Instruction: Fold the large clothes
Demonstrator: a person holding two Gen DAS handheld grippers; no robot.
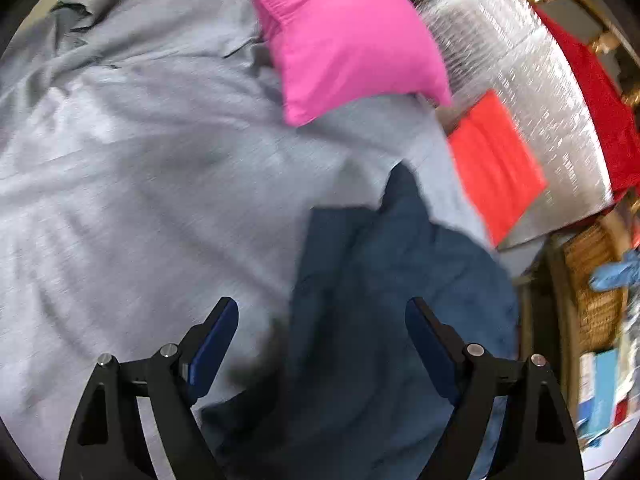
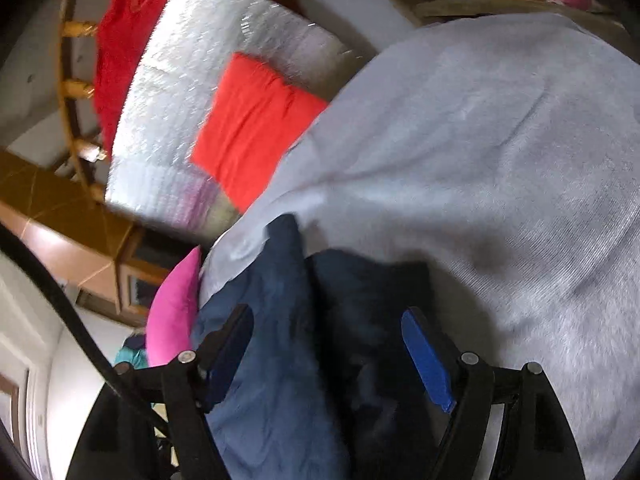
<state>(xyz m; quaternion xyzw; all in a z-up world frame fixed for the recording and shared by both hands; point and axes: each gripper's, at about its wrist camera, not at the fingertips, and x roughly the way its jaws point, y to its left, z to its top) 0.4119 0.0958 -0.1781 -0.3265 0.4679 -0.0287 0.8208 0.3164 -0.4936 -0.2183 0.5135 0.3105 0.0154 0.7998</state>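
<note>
Clothes lie on a bed under both claws. The blue cloth (image 1: 384, 320) is dark and crumpled. It sits on a big grey sheet (image 1: 140, 168) that covers most of the bed. In the left view, the blue cloth is low and a bit to the right, and part of it lies between the two fingers.

The left claw (image 1: 322, 320) is wide open. It holds nothing. Its blue pads (image 1: 216, 344) are far apart above the cloth and the sheet.

The right claw (image 2: 326, 338) is wide open too. The blue cloth (image 2: 280, 360) lies in the gap between its fingers, but the fingers do not pinch it. I cannot tell if they touch it.

A pink pillow (image 1: 340, 32) rests on the grey sheet at the top. A flat red cloth (image 1: 496, 168) lies just beside the sheet, on a shiny silver mat (image 1: 520, 60). A darker red cloth (image 1: 592, 112) hangs at the far edge of the mat. A woven basket (image 1: 592, 288) stands at the right side.

Both views are blurry.
</note>
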